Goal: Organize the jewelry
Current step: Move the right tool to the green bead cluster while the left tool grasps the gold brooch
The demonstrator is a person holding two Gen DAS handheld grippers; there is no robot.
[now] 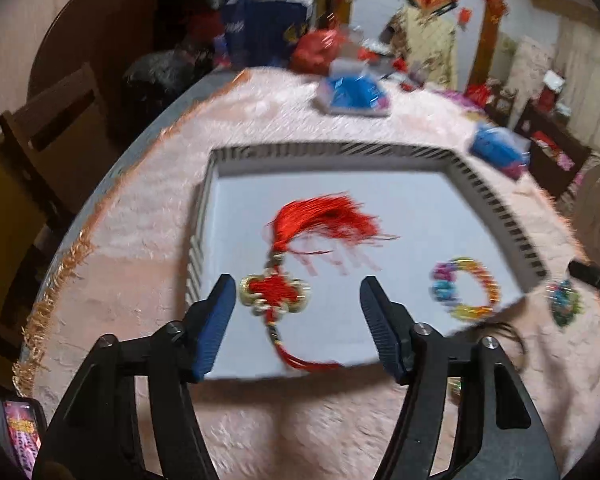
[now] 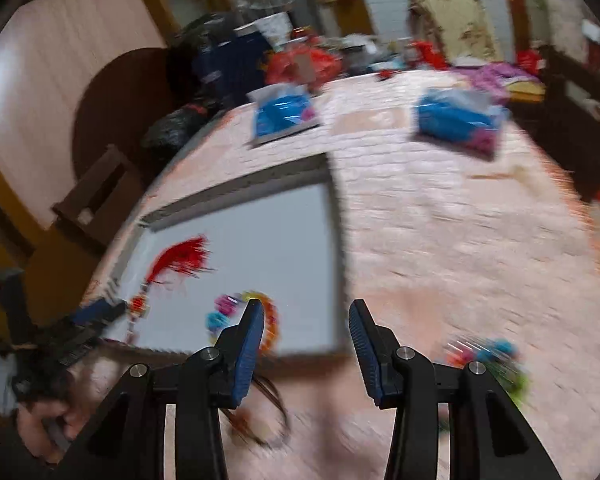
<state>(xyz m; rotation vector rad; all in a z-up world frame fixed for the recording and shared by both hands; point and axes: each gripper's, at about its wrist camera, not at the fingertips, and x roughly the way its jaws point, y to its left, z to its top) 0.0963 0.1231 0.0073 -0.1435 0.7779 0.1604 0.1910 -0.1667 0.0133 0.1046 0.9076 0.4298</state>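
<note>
The left gripper hangs with jaws apart and empty over the tray's near edge, above the red knot tassel lying inside. A beaded bracelet lies by the tray's right edge. The right gripper, parted and empty, hangs over that corner.

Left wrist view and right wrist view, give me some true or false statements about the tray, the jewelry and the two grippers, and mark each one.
1. The red tassel knot charm lies inside the striped-rim tray. True.
2. The multicolored beaded bracelet lies on the pink fuzzy cloth outside the tray. False: it lies in the tray, near its right corner.
3. The left gripper is clamped on the charm. False: its jaws stand open, pressing on nothing.
4. The right gripper holds nothing. True.
5. A colorful beaded piece lies on the pink cloth outside the tray. True.
</note>
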